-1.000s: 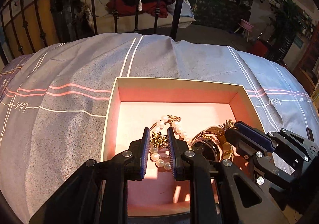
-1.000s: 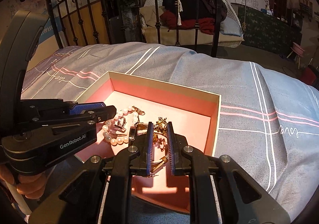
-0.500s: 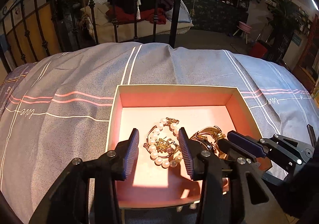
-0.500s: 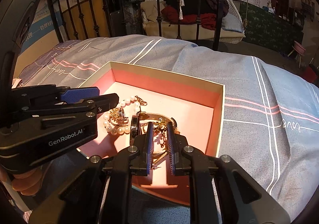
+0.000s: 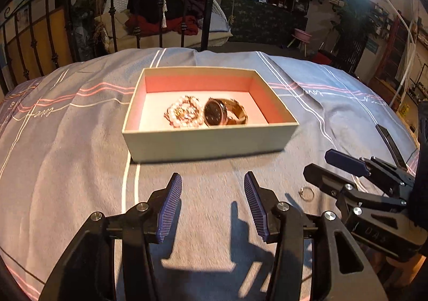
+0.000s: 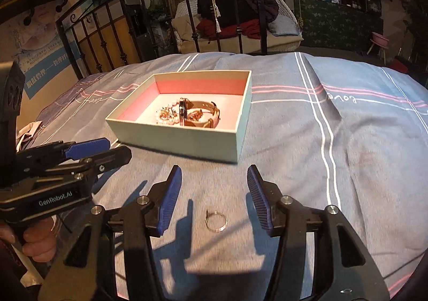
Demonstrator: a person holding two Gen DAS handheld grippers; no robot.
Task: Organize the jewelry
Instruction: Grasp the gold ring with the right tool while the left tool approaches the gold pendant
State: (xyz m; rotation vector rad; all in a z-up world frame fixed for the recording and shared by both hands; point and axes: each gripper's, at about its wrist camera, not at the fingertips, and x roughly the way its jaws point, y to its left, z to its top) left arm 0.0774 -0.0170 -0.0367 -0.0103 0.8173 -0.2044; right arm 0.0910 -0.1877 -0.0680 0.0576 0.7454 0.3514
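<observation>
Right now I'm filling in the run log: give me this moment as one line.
left gripper: open, empty | right gripper: open over ring on bedspread | box: pearl bracelet, watch

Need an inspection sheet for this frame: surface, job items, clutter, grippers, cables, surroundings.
Surface: grey-blue striped bedspread, rumpled.
Job's things: open pink-lined cardboard box holds a pearl bracelet and a dark-faced gold watch, touching; thin metal ring lies outside the box on the bedspread.
Clutter: nothing seen.
Grippers: left gripper and right gripper both have jaws wide, empty; ring lies between the right jaws.
Cables: nothing seen.
Surroundings: black iron bed rail; hanging rope swing seat with piled clothes.
</observation>
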